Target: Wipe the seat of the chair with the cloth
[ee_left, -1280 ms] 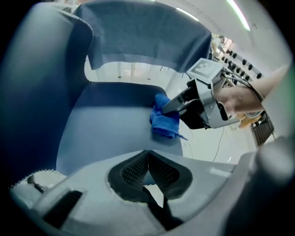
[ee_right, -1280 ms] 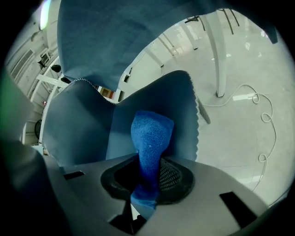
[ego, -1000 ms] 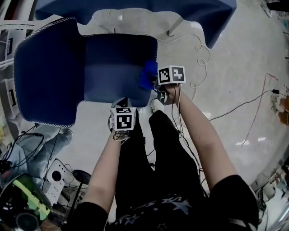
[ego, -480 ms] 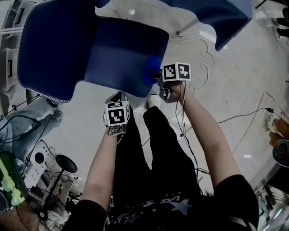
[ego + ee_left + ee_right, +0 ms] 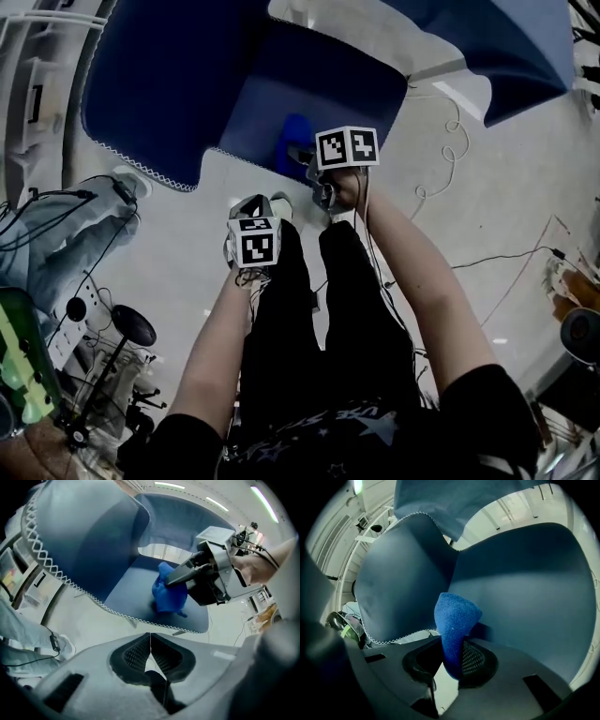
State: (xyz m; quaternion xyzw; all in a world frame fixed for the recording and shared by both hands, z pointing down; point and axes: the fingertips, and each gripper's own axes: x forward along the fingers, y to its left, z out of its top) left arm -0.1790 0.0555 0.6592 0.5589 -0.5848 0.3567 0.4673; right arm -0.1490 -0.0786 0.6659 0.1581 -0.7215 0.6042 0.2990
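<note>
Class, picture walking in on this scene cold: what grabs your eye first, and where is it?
The bright blue cloth stands out, pinched in the right hand-held gripper over the dark blue chair seat. The left hand-held gripper is shut on nothing, short of the seat's stitched near edge.

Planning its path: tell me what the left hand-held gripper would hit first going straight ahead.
Likely the front edge of the chair seat, just left of the cloth; depth is unclear.
</note>
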